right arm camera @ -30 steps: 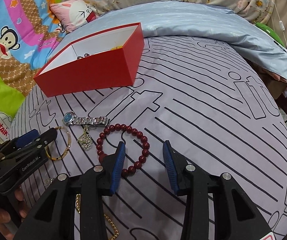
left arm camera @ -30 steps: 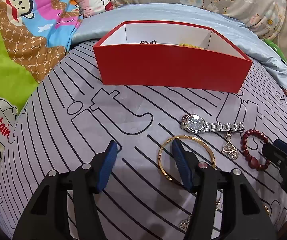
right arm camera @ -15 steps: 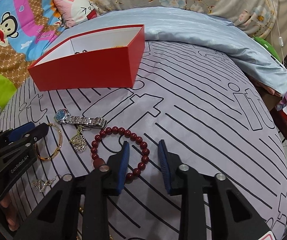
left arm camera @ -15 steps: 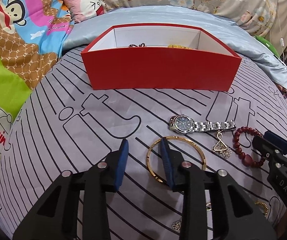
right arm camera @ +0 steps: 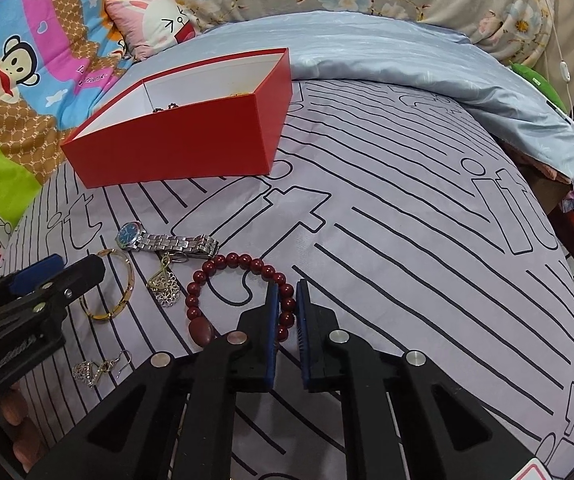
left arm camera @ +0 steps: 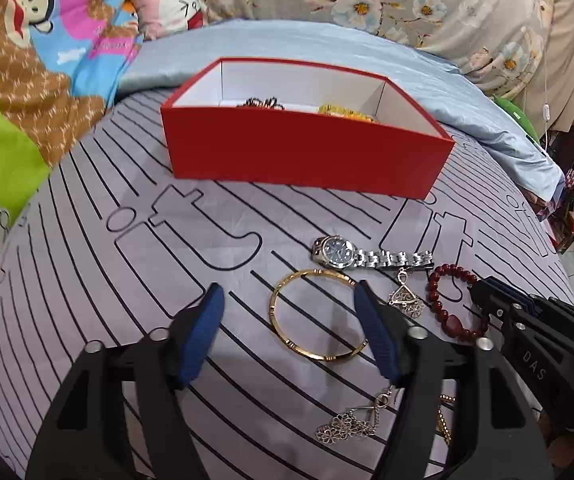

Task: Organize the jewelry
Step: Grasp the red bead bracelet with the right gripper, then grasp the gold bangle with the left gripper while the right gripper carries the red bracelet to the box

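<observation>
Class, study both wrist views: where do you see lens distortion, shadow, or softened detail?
Left wrist view: the fisheye bows the red box and the stripes on the striped sheet, corners go black, and a soft shadow lies under the left gripper. Right wrist view: the same bulging curve, even light, blur toward the rim.

Red box [left arm camera: 303, 156]: matt card outside, plain white lining. Watch [left arm camera: 367, 254]: polished silvery metal link band, glossy dark dial. Bangle [left arm camera: 287, 336]: smooth, shiny gold-coloured metal. Bead bracelet [right arm camera: 243, 264]: glossy dark red beads, smooth. 2 filigree earrings [right arm camera: 165, 284]: pale metal openwork. Bedsheet [right arm camera: 407, 240]: matt lilac cloth with black printed lines. Quilt [right arm camera: 367, 48]: pale blue fabric with a slight sheen. Grippers: matt black plastic, ribbed blue pads [left arm camera: 203, 332].
</observation>
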